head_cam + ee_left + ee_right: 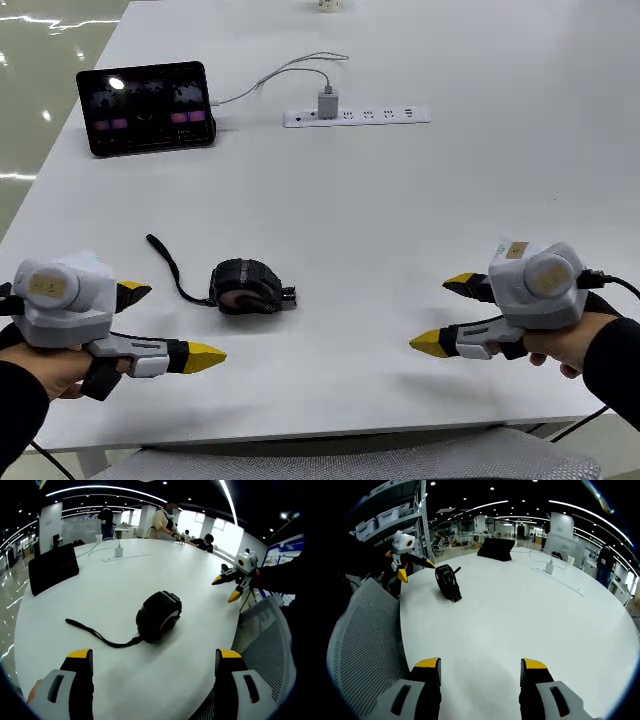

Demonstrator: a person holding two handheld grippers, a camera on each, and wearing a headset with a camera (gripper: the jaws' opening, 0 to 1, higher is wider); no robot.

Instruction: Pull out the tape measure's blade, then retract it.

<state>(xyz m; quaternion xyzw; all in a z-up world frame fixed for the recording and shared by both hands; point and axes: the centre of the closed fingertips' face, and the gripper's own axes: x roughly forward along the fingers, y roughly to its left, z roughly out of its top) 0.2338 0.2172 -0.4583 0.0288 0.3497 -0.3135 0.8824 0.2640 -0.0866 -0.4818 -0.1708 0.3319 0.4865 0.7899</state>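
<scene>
Tabletop (400, 220) bears tape measure (245, 287) between left gripper (187, 322) and right gripper (428, 313).

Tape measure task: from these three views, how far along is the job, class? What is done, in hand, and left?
Done: nothing yet; the tape measure lies on the table with no blade drawn out. In hand: nothing; the left gripper and right gripper hover open either side, apart from it. Left: grip the tape measure, pull its blade out, then retract it.

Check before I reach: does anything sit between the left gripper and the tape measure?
Nothing foreign does: between the open left gripper and the tape measure lie only bare table and the measure's own strap.
</scene>
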